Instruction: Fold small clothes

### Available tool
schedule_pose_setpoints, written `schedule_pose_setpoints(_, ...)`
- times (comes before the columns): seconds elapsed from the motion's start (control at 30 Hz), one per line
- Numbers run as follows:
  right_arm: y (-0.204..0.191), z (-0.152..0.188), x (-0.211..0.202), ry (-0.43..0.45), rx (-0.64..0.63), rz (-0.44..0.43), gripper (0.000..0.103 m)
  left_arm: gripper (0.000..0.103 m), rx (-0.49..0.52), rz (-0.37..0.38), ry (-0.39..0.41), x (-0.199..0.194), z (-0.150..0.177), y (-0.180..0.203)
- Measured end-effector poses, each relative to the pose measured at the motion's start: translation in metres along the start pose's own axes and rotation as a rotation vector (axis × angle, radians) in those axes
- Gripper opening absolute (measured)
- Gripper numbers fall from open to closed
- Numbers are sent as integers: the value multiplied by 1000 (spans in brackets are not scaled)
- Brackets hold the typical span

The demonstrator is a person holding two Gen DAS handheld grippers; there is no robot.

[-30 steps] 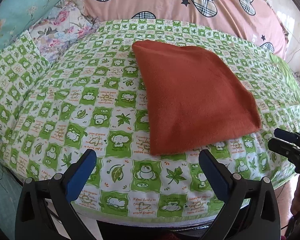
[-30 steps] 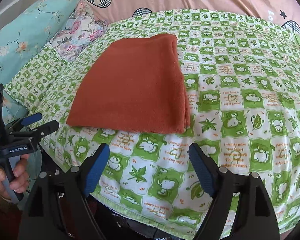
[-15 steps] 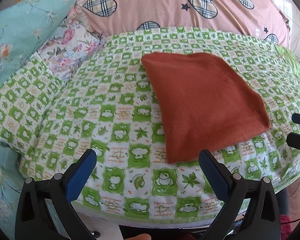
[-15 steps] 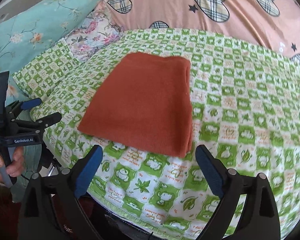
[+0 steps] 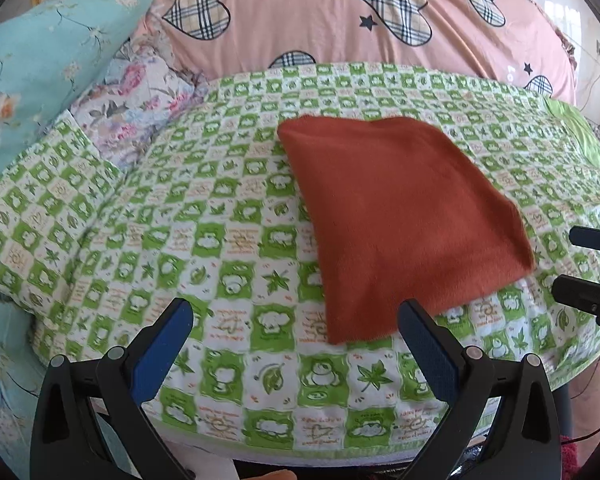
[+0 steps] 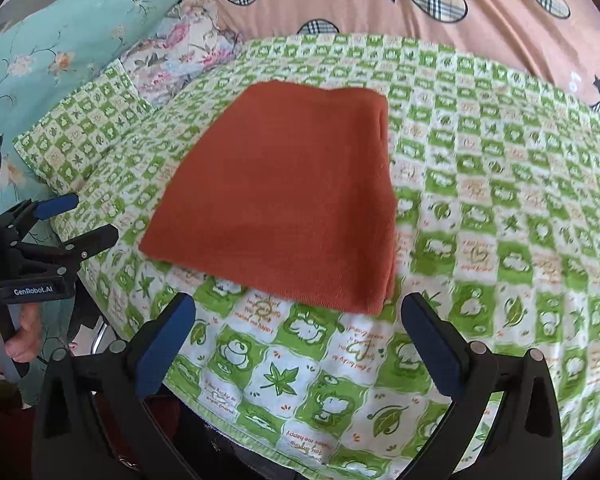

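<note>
Centrally, in the left wrist view, a folded rust-orange fleece cloth lies flat on a green-and-white checked cartoon-print bedsheet, forming a rough four-sided shape with one corner toward the camera. The left gripper hangs above the sheet's near edge, its two black fingers with blue pads spread wide and holding nothing; the right-hand pad stands just beside the cloth's near corner, though contact cannot be judged. At the right margin, the tips of the right gripper enter the frame, likewise parted, near the cloth's right corner. Behind the sheet rest a pink quilt printed with plaid hearts, a light blue floral pillow and a small pink-and-grey floral cushion.

Correspondingly, in the right wrist view, the same cloth occupies the centre of the bedsheet, its stacked folded layers visible along the right edge. The right gripper is spread open over the sheet's near border, empty, short of the cloth's near edge. At far left, the left gripper, marked "GenRobot.AI", is held by a hand off the sheet's left side, its fingers apart and clear of the cloth.
</note>
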State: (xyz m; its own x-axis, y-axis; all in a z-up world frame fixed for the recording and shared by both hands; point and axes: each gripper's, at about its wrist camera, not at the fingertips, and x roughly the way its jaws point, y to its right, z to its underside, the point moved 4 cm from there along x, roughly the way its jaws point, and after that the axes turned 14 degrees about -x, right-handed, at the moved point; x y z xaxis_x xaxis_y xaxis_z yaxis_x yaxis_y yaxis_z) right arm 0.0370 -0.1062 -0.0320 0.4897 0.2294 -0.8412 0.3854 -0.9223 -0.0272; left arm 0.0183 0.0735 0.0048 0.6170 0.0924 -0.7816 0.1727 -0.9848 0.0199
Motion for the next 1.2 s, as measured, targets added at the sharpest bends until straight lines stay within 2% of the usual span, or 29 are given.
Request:
schedule_pose_setpoints(0.2, 6, -6, 4, 10, 9, 1, 103, 102, 7, -7, -53, 20, 13, 8)
schedule_pose_setpoints(0.47, 20, -27, 14, 20, 51, -29, 102, 102, 1, -12, -64, 36, -1, 9)
schedule_pose_setpoints(0.93, 23, -59, 34, 11, 26, -31, 103, 102, -36, -32, -17, 54, -38, 11)
schedule_pose_setpoints(1.2, 33, -74, 37, -3, 47, 19, 103, 102, -44, -57, -7, 63, -49, 15)
